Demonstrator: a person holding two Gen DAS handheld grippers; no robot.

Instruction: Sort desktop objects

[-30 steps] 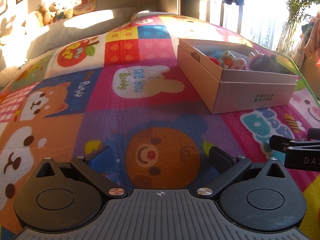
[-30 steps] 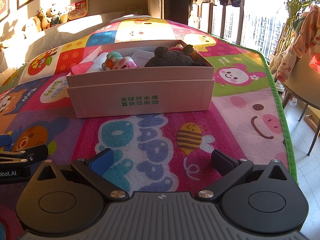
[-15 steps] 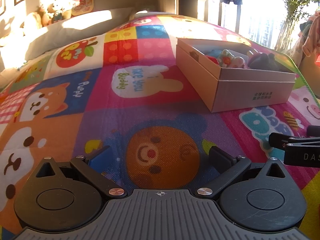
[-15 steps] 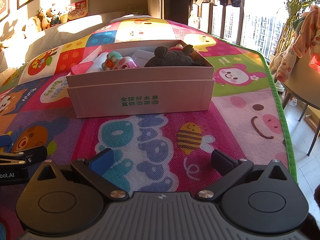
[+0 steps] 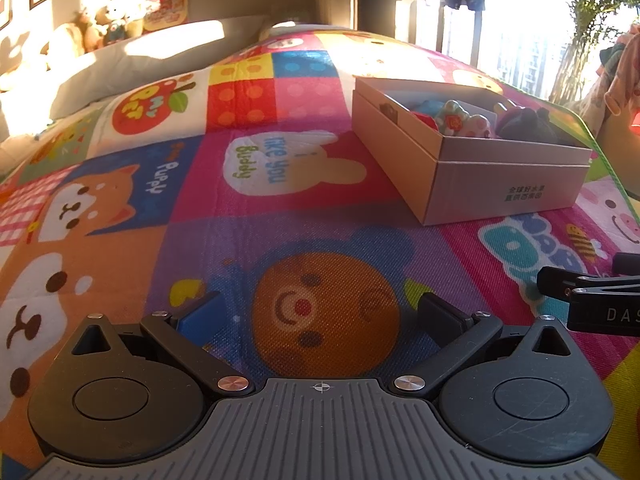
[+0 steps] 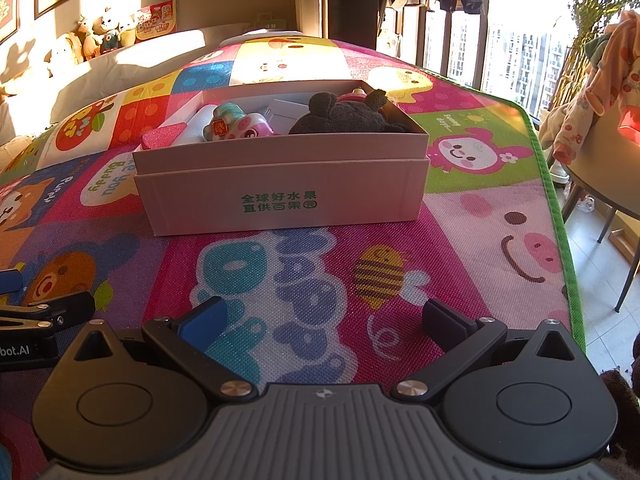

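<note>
Both tools gaping, empty; box [image 6: 280, 196] ahead of right tool [image 6: 322, 318], right of left tool [image 5: 320, 312]

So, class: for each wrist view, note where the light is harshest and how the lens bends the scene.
Left wrist view: the window is blown out white; the play mat bulges like a dome. Right wrist view: low sun warms the box, the window keeps detail, and the mat's green edge curves.
</note>
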